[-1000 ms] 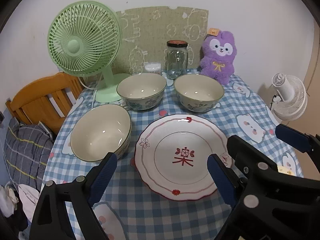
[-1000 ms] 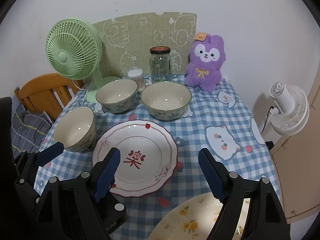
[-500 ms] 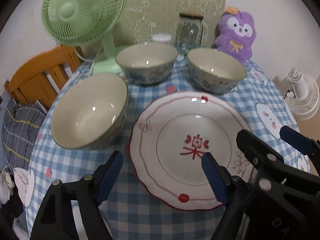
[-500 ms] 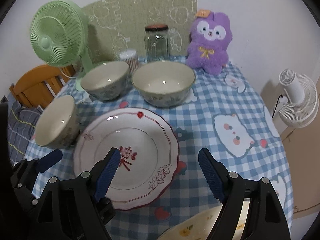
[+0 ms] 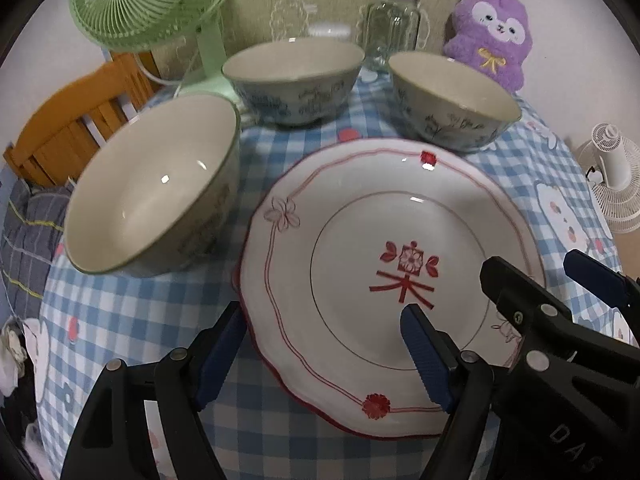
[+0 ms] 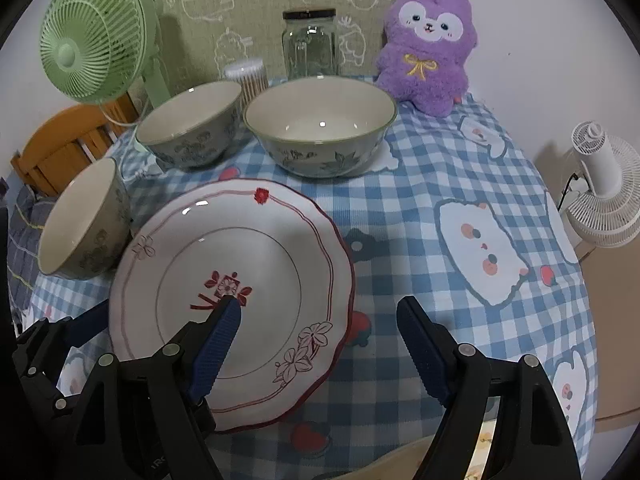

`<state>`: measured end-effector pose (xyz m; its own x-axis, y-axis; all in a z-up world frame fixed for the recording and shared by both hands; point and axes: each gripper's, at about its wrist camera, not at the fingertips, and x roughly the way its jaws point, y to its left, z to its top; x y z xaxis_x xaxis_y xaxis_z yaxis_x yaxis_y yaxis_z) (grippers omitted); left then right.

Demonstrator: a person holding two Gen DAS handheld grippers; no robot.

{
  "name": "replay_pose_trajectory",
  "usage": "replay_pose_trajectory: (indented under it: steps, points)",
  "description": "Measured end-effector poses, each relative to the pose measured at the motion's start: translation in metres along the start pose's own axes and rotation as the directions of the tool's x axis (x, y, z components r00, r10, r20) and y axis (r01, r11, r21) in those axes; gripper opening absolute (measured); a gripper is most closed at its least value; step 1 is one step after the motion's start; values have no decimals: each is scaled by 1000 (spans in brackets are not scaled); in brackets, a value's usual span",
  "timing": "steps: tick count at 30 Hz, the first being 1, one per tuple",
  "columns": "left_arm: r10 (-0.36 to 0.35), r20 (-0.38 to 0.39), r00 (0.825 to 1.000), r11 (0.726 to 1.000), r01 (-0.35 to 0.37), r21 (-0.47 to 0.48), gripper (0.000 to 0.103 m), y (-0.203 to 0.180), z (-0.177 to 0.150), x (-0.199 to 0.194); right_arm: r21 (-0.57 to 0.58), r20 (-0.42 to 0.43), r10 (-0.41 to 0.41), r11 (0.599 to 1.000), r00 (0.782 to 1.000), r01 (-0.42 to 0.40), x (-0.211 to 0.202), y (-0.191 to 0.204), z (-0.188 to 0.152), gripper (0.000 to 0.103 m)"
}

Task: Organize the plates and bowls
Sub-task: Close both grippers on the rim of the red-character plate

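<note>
Both grippers are hanging with jaws spread and gripping nothing: the left gripper (image 5: 324, 348) is straddling the near left rim of the red-trimmed plate (image 5: 360, 240), the right gripper (image 6: 318, 344) its near right rim. The plate is lying flat on the blue checked tablecloth (image 6: 420, 208); a bowl (image 5: 152, 188) is sitting just beside its left edge, with two more bowls (image 6: 192, 128) (image 6: 320, 128) standing side by side behind it. Farthest back, by the wall, are standing a green fan (image 6: 92, 36), a cotton-swab tub (image 6: 246, 78), a glass jar (image 6: 310, 46) and a purple plush (image 6: 426, 52).
</note>
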<state>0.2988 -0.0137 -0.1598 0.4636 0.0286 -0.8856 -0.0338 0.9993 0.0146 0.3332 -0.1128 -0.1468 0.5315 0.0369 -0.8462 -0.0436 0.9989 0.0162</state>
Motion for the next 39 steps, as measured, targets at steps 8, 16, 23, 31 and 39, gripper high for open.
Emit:
replay_pose_trajectory:
  steps: [8, 16, 23, 31, 39]
  points:
    - [-9, 15, 1000, 1000, 9, -9, 81, 1, -1, 3, 21, -62, 18, 1000, 998, -17, 18, -4, 0, 83]
    - [-6, 47, 999, 1000, 6, -3, 79, -3, -1, 4, 11, -68, -20, 1000, 997, 21, 25, -2, 3, 80]
    - [-15, 43, 999, 1000, 16, -3, 78, -2, 2, 6, 35, -109, 16, 999, 994, -13, 34, -3, 7, 65]
    - [-23, 31, 999, 1000, 23, 15, 78, -1, 6, 9, 31, -129, 53, 998, 990, -49, 40, 2, 9, 55]
    - [-14, 46, 999, 1000, 13, 25, 76, -2, 3, 7, 22, -117, 43, 999, 992, -40, 40, 3, 9, 51]
